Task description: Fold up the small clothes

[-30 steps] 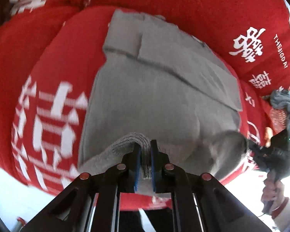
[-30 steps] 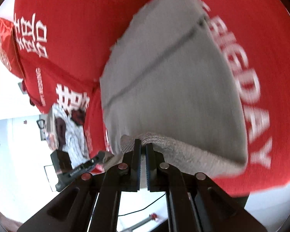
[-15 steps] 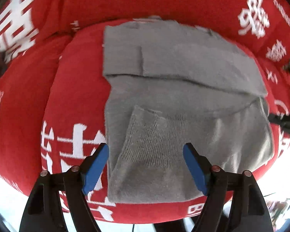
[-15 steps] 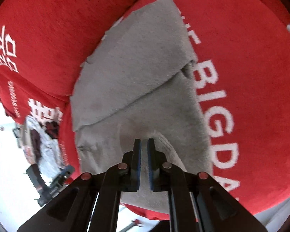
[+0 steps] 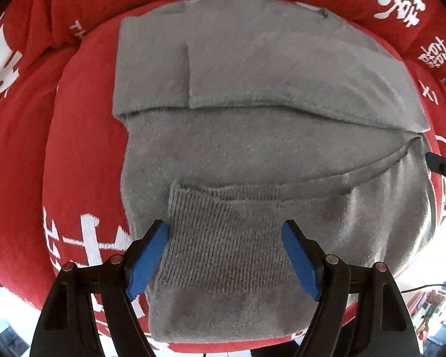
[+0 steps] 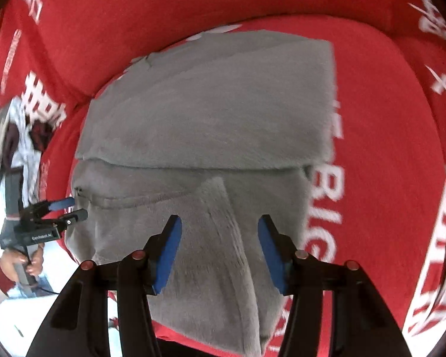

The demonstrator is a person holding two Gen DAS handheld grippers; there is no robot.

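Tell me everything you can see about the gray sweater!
The gray sweater looks soft and fuzzy, like knitted wool. It lies flat on a red cushion with white writing. It is partly folded: one wide flap is laid over its far half, and a ribbed cuff and sleeve are folded over its near half. A seam curves across it. The left gripper is open above the cuff; the right gripper is opening over the sleeve. Neither pinches it.

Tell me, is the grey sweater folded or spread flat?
Folded: the sweater has a far flap doubled over it and a ribbed part laid across the near half.
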